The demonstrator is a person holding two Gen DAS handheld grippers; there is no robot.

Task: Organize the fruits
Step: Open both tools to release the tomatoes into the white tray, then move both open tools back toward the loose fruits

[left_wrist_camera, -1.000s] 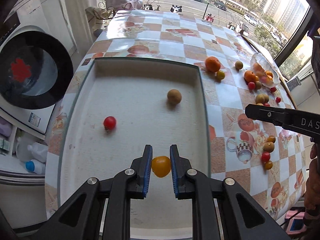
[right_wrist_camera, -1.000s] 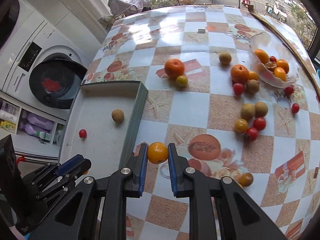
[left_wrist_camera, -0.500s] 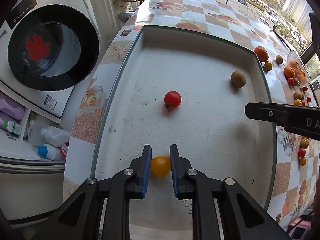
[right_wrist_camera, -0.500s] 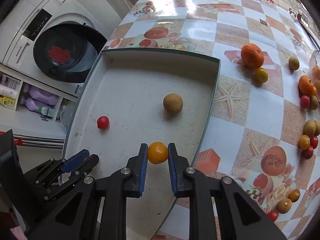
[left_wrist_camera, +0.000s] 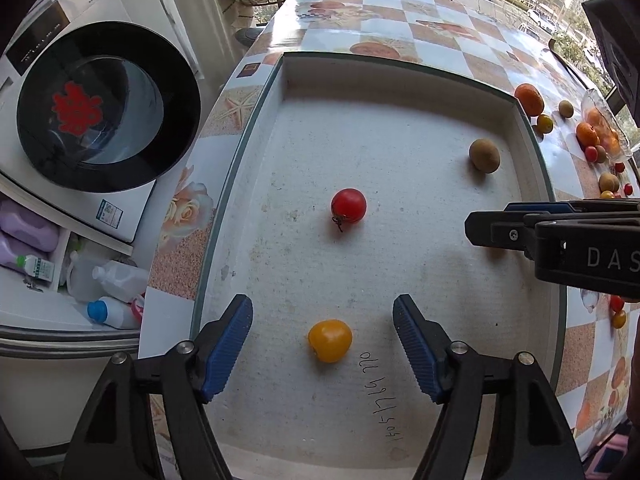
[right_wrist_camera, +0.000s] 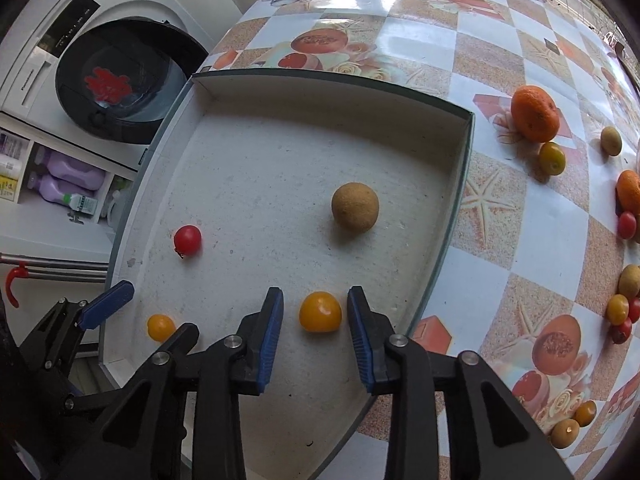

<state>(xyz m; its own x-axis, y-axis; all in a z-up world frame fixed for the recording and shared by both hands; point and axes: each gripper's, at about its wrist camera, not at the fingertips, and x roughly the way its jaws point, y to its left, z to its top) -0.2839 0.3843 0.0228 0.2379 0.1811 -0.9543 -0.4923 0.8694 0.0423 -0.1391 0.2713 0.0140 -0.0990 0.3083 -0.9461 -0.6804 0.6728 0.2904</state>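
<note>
A shallow white tray (left_wrist_camera: 404, 64) (right_wrist_camera: 328, 80) lies on the checkered table. My left gripper (left_wrist_camera: 323, 342) hangs over the tray's near end, its jaws opening, and a yellow tomato (left_wrist_camera: 330, 340) (right_wrist_camera: 161, 327) lies loose on the tray floor between them, touching neither pad. My right gripper (right_wrist_camera: 315, 325) (left_wrist_camera: 480, 228) is over the tray too, jaws opening, with a second yellow tomato (right_wrist_camera: 320, 312) free between its pads. A red tomato (left_wrist_camera: 348, 205) (right_wrist_camera: 187, 240) and a brown round fruit (left_wrist_camera: 484, 155) (right_wrist_camera: 355, 207) also rest in the tray.
Loose fruit lies on the table right of the tray: an orange (right_wrist_camera: 535, 108), a yellow tomato (right_wrist_camera: 552, 158), several small red, yellow and brown ones (right_wrist_camera: 622, 308). A glass bowl (left_wrist_camera: 600, 120) of fruit stands far right. A washing machine (left_wrist_camera: 104, 104) is left of the table.
Both grippers carried yellow tomatoes down over the tray, then opened. Each tomato now lies loose on the tray floor between spread pads.
</note>
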